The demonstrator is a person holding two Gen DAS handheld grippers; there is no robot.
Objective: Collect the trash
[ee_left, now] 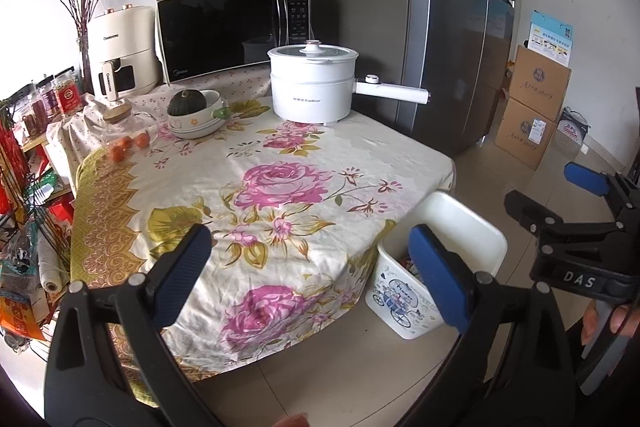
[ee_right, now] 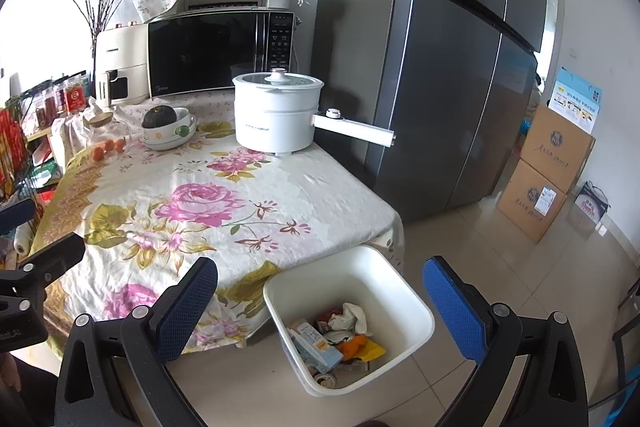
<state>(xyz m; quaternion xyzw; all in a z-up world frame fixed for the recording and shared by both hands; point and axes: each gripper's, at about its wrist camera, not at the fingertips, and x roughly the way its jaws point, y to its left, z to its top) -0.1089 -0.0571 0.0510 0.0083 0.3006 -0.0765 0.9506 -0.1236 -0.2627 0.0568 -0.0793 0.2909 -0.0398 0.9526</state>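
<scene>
A white trash bin [ee_right: 404, 291] stands on the floor at the table's near right corner; it holds crumpled paper, wrappers and an orange scrap [ee_right: 340, 335]. It also shows in the left wrist view [ee_left: 452, 227]. My right gripper [ee_right: 324, 311] is open and empty, hovering above the bin. My left gripper [ee_left: 312, 275] is open and empty above the table's front edge, left of the bin. The right gripper [ee_left: 560, 203] shows in the left wrist view at the far right. The floral tablecloth [ee_left: 280, 179] has no loose trash on it.
At the back of the table stand a white electric pot [ee_left: 312, 83], a bowl with a dark squash [ee_left: 192, 111], a glass jar and small oranges [ee_left: 124, 143], a microwave [ee_left: 232, 27] and an air fryer. A grey fridge [ee_right: 440, 67] and cardboard boxes [ee_right: 548, 171] stand to the right; a cluttered rack [ee_left: 24, 187] stands to the left.
</scene>
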